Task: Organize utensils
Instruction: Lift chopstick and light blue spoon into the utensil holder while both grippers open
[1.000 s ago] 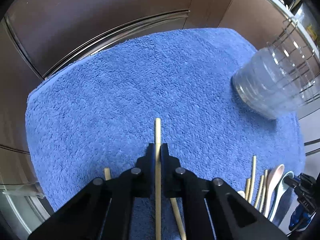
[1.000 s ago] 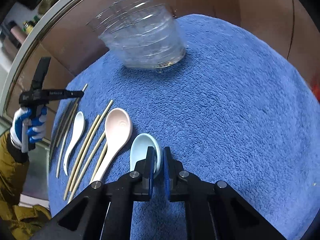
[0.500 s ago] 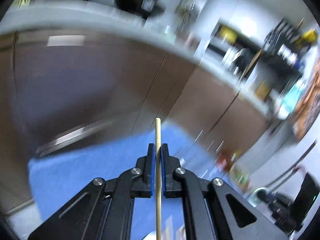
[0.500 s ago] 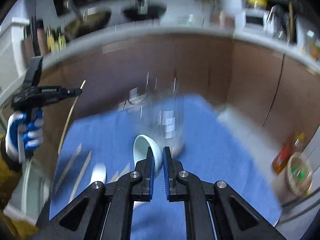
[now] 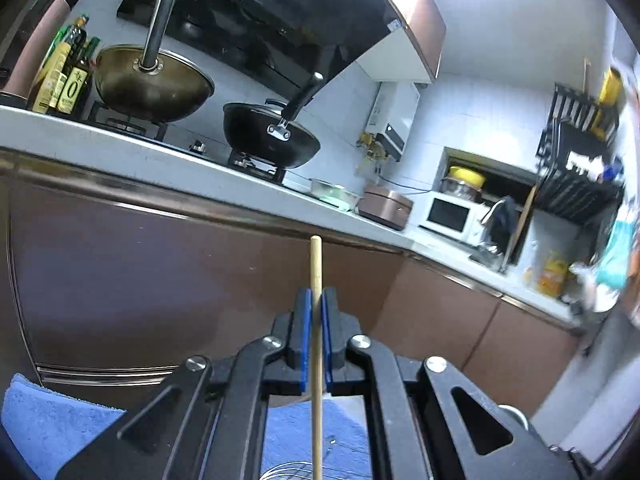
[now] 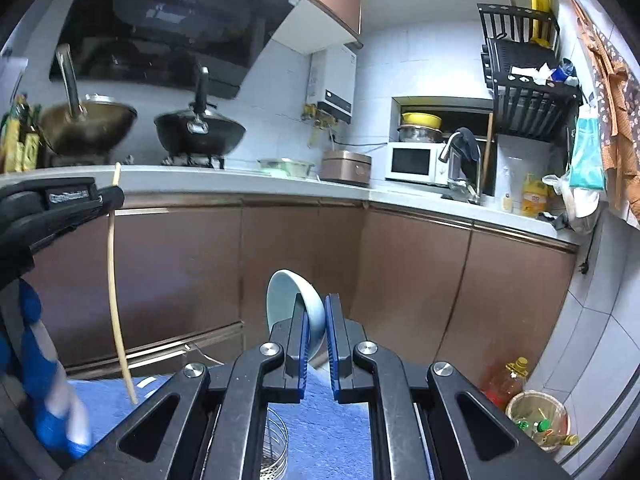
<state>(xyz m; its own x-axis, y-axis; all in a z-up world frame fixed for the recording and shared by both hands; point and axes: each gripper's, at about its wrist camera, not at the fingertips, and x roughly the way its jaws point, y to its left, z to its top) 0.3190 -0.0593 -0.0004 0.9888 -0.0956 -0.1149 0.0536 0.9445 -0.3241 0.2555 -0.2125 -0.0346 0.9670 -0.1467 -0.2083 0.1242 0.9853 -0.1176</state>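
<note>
Slim wooden chopstick (image 5: 316, 280); glossy rounded spoon (image 6: 294, 304)

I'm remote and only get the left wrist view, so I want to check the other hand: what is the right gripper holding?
Observer: The right gripper is shut on a pale blue spoon, bowl end up.
Operator: How does my chopstick look from there?
Observer: The chopstick hangs long below the left gripper, its lower end above the blue towel.
Operator: Any holder nearby?
Observer: A wire rack sits on the towel, below the right gripper.
</note>
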